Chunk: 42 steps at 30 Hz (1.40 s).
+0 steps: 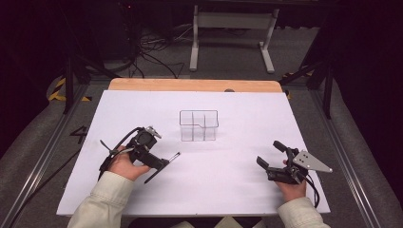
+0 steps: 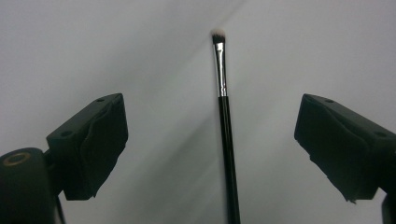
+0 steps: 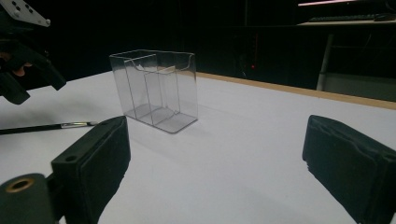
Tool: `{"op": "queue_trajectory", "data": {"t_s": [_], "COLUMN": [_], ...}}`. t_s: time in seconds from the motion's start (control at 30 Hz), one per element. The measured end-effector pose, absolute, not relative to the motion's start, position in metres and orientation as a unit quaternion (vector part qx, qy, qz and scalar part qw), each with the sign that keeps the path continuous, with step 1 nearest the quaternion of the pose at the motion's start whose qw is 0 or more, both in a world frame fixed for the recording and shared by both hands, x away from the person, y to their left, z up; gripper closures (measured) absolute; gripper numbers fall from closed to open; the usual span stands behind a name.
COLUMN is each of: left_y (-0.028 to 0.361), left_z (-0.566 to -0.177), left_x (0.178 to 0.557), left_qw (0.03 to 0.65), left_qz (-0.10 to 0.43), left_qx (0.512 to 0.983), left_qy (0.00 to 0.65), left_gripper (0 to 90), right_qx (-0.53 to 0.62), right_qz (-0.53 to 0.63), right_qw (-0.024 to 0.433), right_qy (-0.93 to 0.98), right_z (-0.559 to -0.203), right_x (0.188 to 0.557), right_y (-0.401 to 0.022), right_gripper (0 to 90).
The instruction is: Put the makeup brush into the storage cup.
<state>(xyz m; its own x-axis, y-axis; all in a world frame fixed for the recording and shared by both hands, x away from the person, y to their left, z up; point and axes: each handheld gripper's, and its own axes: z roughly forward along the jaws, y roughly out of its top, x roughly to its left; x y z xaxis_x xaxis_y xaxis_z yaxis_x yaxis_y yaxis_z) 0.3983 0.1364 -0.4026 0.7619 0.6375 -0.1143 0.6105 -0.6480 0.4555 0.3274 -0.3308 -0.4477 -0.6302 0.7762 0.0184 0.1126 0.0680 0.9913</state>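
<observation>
A thin black makeup brush with a silver ferrule and pale tip lies flat on the white sheet. My left gripper hangs over it, jaws wide apart on either side of the handle, pads clear of it. In the high view the brush lies slantwise under the left gripper at the left front. A clear plastic organizer with compartments stands upright at the table's middle. My right gripper rests open at the right front, nothing between its jaws, and faces the organizer.
The white sheet covers the table, with a wooden edge along the back. A white metal frame and cables stand on the dark floor beyond. In the right gripper view the left gripper hangs above the brush.
</observation>
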Motion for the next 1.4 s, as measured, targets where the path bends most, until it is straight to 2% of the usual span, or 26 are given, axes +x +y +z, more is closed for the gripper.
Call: {"op": "queue_trajectory", "data": {"t_s": [0.53, 0.7, 0.9, 0.97, 1.2, 1.4], "left_y": [0.124, 0.123, 0.121, 0.12, 0.118, 0.118], "left_z": [-0.418, -0.422, -0.424, -0.425, -0.427, -0.427], "left_x": [0.4, 0.402, 0.402, 0.402, 0.402, 0.402], "left_qw": [0.186, 0.181, 0.172, 0.172, 0.158, 0.153], "left_qz": [0.015, -0.005, -0.015, -0.017, -0.025, -0.032], "left_qx": [0.925, 0.925, 0.929, 0.929, 0.93, 0.929], "left_qy": [0.331, 0.334, 0.327, 0.327, 0.331, 0.335], "left_gripper": [16.4, 19.5, 26.1, 32.9, 39.6, 50.2], "right_qx": [0.328, 0.325, 0.324, 0.322, 0.319, 0.318], "right_qz": [0.599, 0.601, 0.602, 0.603, 0.604, 0.603], "right_qw": [0.275, 0.272, 0.267, 0.262, 0.257, 0.255], "right_qy": [0.676, 0.678, 0.679, 0.681, 0.683, 0.685], "right_z": [-0.448, -0.448, -0.449, -0.449, -0.449, -0.45], "right_x": [0.328, 0.328, 0.329, 0.329, 0.329, 0.33], "right_y": [-0.33, -0.33, -0.33, -0.329, -0.329, -0.328], "right_gripper": [5.9, 7.0, 8.2, 8.5, 9.4, 9.5]}}
